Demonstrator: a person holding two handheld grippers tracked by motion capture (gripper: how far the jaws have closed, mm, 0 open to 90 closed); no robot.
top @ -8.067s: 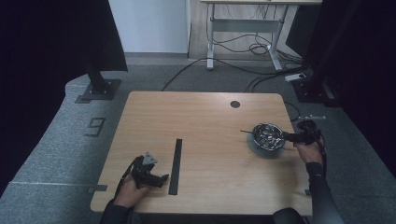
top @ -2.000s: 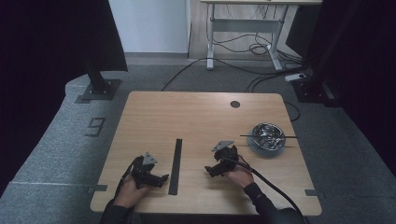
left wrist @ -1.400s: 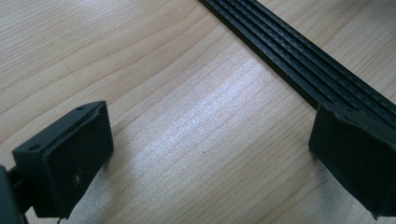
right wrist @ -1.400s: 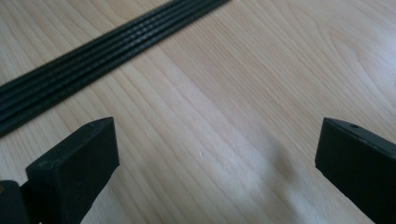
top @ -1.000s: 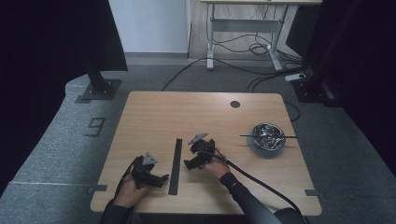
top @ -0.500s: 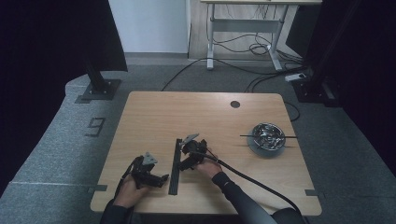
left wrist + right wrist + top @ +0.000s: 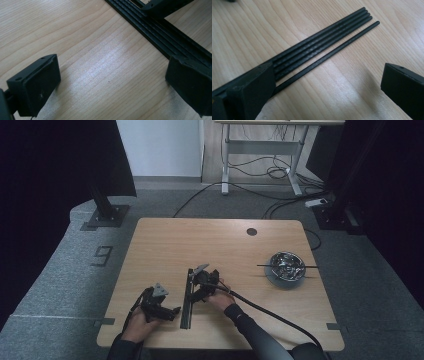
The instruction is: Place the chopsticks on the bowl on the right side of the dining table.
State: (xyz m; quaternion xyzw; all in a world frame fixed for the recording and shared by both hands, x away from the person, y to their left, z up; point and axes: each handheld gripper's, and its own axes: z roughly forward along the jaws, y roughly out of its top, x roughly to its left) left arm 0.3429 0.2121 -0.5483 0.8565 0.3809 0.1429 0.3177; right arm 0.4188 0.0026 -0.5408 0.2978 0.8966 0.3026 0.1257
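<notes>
Now, starting at the left, your left gripper (image 7: 172,310) rests low on the wooden table (image 7: 165,245) near its front edge, held in your left hand (image 7: 136,324). Its jaws stand wide apart and released, with bare wood between them; in the left gripper view (image 7: 110,82) the far jaw sits just over the edge of the black rods (image 7: 160,37).

Just right of it, the black rods (image 7: 187,297) lie side by side in a tight row, running from the front of the table toward its middle. In the right gripper view you see four of them (image 7: 317,45) packed together and one single rod (image 7: 329,53) lying a little apart on their near side, angled slightly away at its far end.

Your right gripper (image 7: 192,290) is right at that row, on its right side. Its jaws are spread open too, gripping nothing: in the right gripper view (image 7: 327,90) one jaw covers the near ends of the rods and the other hangs over bare wood.

Farther right, well apart, a metal bowl (image 7: 285,266) sits with a thin rod (image 7: 265,266) lying across it.
</notes>
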